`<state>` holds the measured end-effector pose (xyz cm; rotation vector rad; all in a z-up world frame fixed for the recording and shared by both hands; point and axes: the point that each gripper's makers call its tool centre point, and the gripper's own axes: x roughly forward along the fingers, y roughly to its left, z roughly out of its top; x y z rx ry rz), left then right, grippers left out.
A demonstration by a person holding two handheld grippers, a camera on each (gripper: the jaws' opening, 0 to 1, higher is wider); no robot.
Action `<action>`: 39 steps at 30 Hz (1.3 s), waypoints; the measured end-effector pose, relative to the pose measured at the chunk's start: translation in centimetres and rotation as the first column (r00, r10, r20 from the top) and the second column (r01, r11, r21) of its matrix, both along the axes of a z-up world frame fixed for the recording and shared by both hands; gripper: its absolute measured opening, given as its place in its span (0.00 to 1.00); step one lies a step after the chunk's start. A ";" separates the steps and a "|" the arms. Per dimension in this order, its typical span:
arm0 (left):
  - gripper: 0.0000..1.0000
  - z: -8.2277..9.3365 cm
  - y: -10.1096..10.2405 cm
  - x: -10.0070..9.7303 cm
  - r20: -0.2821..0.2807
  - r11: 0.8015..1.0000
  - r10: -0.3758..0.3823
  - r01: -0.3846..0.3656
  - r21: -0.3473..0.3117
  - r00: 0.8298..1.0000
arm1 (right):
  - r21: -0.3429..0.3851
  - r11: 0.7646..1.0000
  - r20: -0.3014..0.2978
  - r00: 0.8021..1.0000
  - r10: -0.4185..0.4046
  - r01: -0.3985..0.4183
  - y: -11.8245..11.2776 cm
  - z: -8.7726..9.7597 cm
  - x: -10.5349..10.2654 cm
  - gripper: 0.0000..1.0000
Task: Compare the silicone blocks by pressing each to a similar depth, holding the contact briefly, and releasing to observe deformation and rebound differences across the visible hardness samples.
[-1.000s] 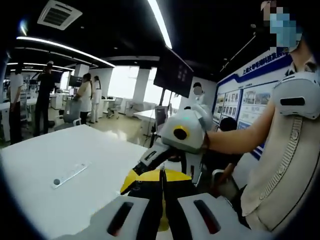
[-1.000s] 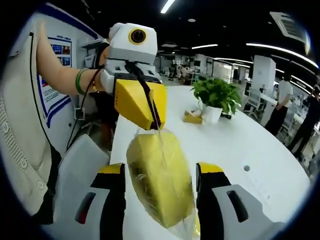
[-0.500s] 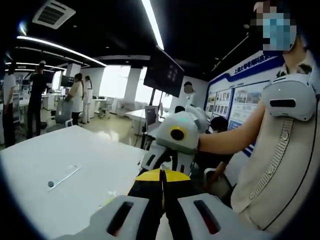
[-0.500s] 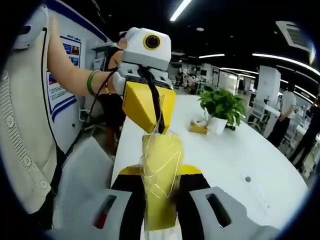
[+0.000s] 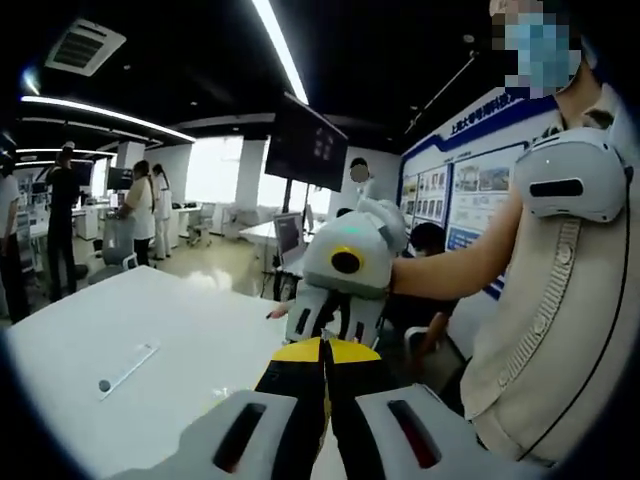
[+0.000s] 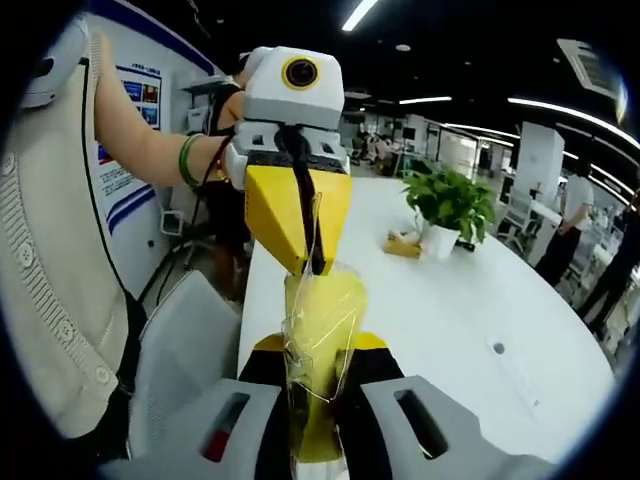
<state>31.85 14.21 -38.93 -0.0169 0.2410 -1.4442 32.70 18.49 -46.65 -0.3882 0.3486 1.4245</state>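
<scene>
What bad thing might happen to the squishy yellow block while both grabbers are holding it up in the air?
The left gripper pinches just the top of the clear wrap, so the plastic might tear or slip out. The right gripper squeezes the yellow block above the white table; if it lets go, the block could drop, maybe off the table's near edge.

Wall board [image 5: 455, 180]: blue header with characters, too small to read.
</scene>
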 end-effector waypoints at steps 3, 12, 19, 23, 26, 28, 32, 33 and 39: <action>0.00 0.2 0.0 -0.4 0.005 1.000 -0.002 0.002 -0.005 1.000 | -0.002 1.000 0.009 1.000 -0.003 0.003 0.0 0.2 -0.3 0.05; 0.00 0.8 -0.1 -1.0 0.033 0.999 -0.015 0.016 -0.030 0.999 | 0.011 1.000 0.017 1.000 -0.022 0.022 -0.1 0.8 -0.9 0.05; 0.00 1.0 -0.2 -1.2 0.049 0.999 -0.021 0.023 -0.045 0.999 | 0.006 1.000 0.009 1.000 -0.029 0.029 -0.2 0.9 -1.0 0.05; 0.00 0.9 -0.2 -1.2 0.060 0.999 -0.022 0.024 -0.048 0.998 | 0.001 1.000 0.005 1.000 -0.030 0.030 -0.2 0.9 -0.9 0.05; 0.00 0.8 -0.2 -1.2 0.065 0.999 -0.023 0.025 -0.042 0.998 | -0.008 1.000 0.003 1.000 -0.027 0.027 -0.2 0.7 -1.0 0.05; 0.00 0.7 -0.1 -1.2 0.066 0.999 -0.022 0.025 -0.043 0.998 | -0.007 1.000 0.003 1.000 -0.025 0.025 -0.1 0.7 -1.0 0.05; 0.00 0.6 0.1 -1.2 0.067 0.999 -0.019 0.022 -0.042 0.998 | -0.013 1.000 0.001 1.000 -0.018 0.018 0.0 0.6 -1.0 0.05; 0.00 0.5 0.1 -1.0 0.074 0.999 -0.013 0.016 -0.040 0.997 | -0.014 1.000 0.005 1.000 -0.018 0.018 0.0 0.5 -0.9 0.05; 0.00 0.0 0.4 -0.5 0.068 1.000 0.012 -0.010 -0.027 0.998 | -0.015 1.000 -0.019 1.000 -0.020 0.020 0.0 -0.2 -0.6 0.07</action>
